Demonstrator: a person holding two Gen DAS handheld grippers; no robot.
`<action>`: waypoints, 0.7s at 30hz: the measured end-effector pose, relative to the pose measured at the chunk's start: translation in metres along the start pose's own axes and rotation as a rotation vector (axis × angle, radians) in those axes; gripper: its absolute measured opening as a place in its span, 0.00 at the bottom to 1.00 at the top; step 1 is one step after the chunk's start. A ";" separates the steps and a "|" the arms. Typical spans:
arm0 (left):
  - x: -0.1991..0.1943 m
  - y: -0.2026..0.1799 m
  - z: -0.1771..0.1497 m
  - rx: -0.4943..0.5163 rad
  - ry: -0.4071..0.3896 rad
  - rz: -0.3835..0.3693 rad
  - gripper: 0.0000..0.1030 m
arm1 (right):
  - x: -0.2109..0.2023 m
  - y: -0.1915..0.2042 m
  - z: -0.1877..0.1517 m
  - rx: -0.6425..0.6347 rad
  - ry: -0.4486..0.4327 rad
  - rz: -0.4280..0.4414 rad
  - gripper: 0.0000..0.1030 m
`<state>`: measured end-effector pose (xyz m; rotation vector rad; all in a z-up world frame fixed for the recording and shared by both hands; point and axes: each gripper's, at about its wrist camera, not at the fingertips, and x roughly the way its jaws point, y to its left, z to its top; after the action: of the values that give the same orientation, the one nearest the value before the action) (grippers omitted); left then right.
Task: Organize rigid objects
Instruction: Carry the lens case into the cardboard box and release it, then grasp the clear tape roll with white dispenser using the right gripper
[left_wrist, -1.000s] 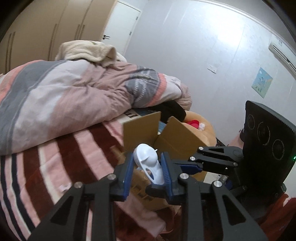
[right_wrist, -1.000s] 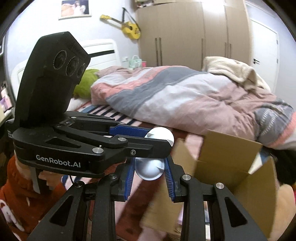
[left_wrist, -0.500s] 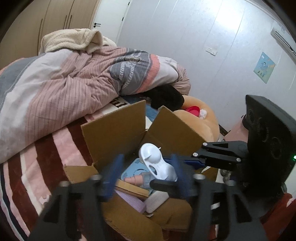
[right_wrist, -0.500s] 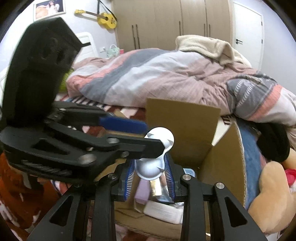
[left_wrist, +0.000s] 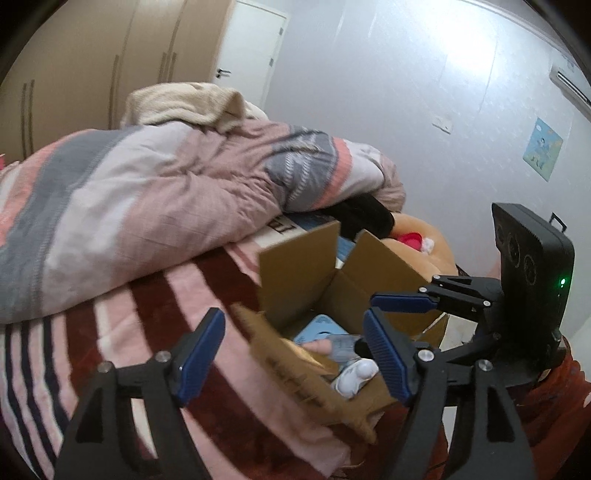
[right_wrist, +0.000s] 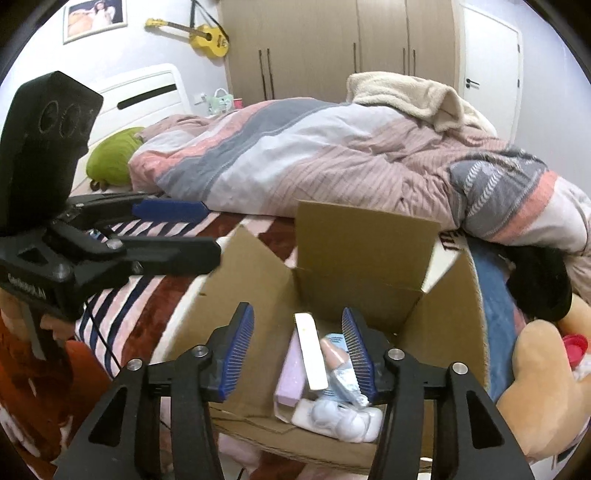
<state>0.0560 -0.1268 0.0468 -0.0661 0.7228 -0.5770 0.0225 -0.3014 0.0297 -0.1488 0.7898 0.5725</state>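
An open cardboard box (right_wrist: 369, 236) (left_wrist: 295, 266) sits on the striped bed. The white plastic object (right_wrist: 340, 419) (left_wrist: 354, 376) lies inside it at the near wall, beside a lilac box (right_wrist: 290, 373), a white flat stick (right_wrist: 310, 354) and a small doll-like item (right_wrist: 336, 358). My right gripper (right_wrist: 299, 350) is open and empty just above the box's near edge. My left gripper (left_wrist: 291, 354) is open and empty at the box's left side; it also shows in the right wrist view (right_wrist: 173, 229).
A rumpled pink-grey duvet (right_wrist: 332, 158) with a cream blanket (right_wrist: 413, 96) fills the bed behind the box. An orange plush toy (right_wrist: 539, 373) and a black cloth (right_wrist: 535, 280) lie right of the box. A green pillow (right_wrist: 110, 158) lies at the headboard.
Both grippers held the white object together, carried it over the box and opened. It now lies inside the box. Both grippers are drawn back a little.
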 end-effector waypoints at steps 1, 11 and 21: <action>-0.010 0.006 -0.002 -0.006 -0.014 0.013 0.75 | 0.000 0.005 0.002 -0.010 0.000 0.002 0.45; -0.071 0.068 -0.041 -0.067 -0.083 0.155 0.81 | 0.032 0.085 0.022 -0.121 0.012 0.128 0.54; -0.074 0.137 -0.091 -0.156 -0.068 0.225 0.81 | 0.121 0.146 0.012 -0.212 0.058 0.084 0.58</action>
<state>0.0186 0.0398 -0.0111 -0.1465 0.6976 -0.3010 0.0193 -0.1231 -0.0350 -0.3294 0.7935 0.7341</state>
